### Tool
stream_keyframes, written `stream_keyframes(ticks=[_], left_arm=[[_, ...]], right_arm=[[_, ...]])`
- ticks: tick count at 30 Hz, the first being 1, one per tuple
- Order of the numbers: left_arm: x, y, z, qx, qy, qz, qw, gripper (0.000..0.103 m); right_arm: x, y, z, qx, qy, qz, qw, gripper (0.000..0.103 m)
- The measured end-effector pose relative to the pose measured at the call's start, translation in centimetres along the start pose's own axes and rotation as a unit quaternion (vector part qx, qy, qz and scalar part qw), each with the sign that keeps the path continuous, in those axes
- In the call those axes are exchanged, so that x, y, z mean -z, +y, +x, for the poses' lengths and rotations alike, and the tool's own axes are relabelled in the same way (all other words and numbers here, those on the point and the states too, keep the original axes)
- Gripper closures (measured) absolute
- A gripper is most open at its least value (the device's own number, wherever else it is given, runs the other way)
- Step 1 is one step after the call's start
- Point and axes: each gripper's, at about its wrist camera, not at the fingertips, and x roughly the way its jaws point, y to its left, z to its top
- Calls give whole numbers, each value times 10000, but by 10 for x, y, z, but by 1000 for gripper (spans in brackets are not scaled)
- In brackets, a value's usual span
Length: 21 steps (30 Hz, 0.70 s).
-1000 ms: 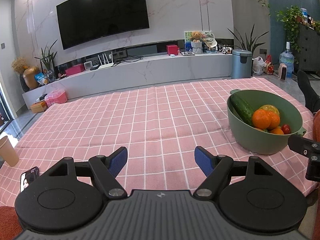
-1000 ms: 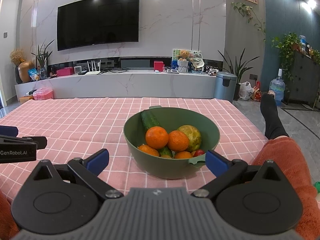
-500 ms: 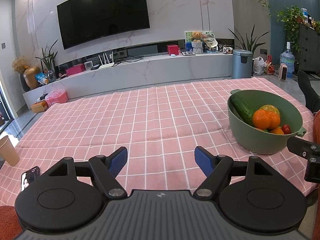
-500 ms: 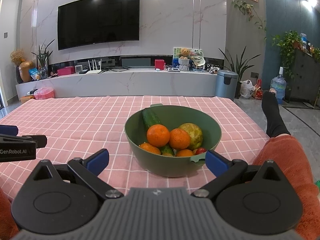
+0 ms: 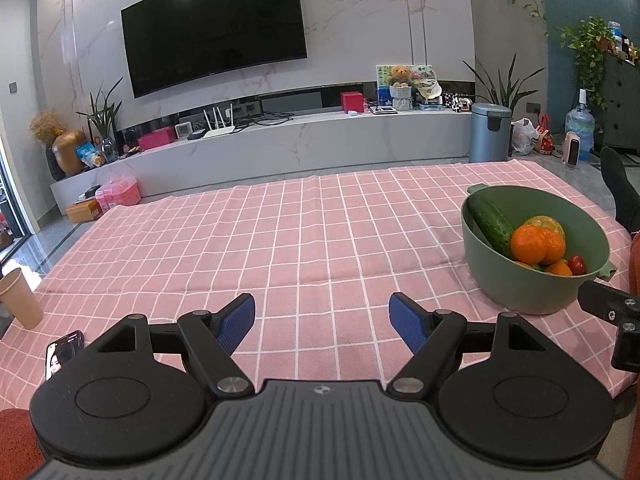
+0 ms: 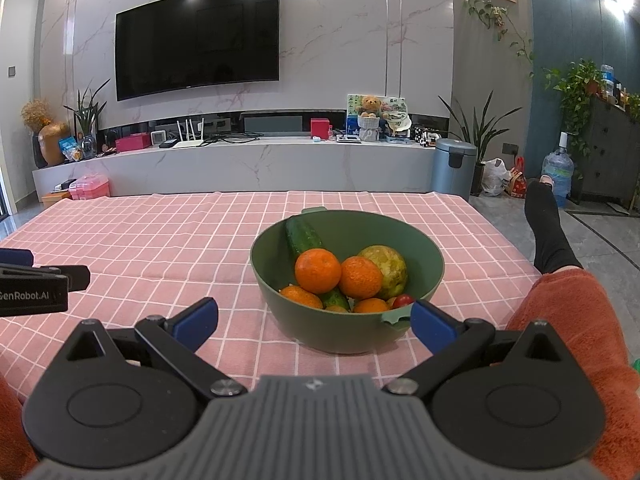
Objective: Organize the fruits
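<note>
Since a second ago the right tongs (image 6: 314, 322) have crept a little nearer the round green plastic bowl (image 6: 424, 248), which now sits lower and larger in the right wrist view; the left tongs (image 5: 322, 318) have barely shifted. Both pairs are spread wide and hold nothing. The bowl rests on the pink checked cloth of the surface (image 5: 280, 240), toward its right side, and carries a dark green cucumber (image 6: 302, 234) leaning on the far wall, several oranges (image 6: 318, 270), a mottled yellow-green fruit (image 6: 386, 266) and a small red tomato (image 6: 402, 300). The pile looks loose and round, so a pinch on one orange could roll its neighbours or squash the tomato; a pad catching the near lip might tip or slide the light bowl on the cloth, which shows ridges that could bunch. How many pieces lie beneath the top layer cannot be made out, and no target container is visible. At the left edge a tan paper cup (image 5: 18, 300) and a phone (image 5: 62, 354) lie partly cut off.
</note>
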Motion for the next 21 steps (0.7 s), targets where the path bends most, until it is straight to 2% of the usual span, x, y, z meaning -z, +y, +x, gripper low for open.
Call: stream_keyframes(ticks=[21], left_arm=[[1, 1, 0, 23, -5, 31, 10000, 13]], right_arm=[[2, 0, 3, -33, 65, 41, 10000, 5]])
